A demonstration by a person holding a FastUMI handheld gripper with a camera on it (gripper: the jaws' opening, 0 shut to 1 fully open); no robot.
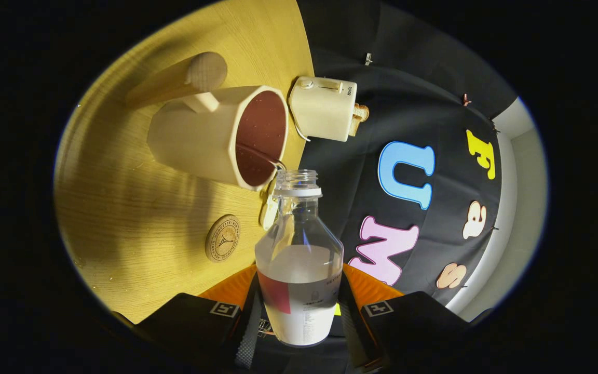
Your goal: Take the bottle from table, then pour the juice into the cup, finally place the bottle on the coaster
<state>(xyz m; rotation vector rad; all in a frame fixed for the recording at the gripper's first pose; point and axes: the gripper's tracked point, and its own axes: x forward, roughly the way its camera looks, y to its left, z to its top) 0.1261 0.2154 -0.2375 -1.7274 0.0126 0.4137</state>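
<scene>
Pouring step: bottle (299, 259) clamped in claw (299, 317), tilted, mouth at cup (216, 137) rim. Next: righted, carried to coaster (222, 238).

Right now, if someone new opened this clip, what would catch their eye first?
First the clear bottle, clamped between the gripper fingers, cap off and tipped so its mouth sits right at the rim of the cream cup, whose inside is dark red. Past the cup stands a cream toaster with bread in it, at the wooden table's edge. The round coaster lies bare on the table, between the cup and the fingers.
</scene>
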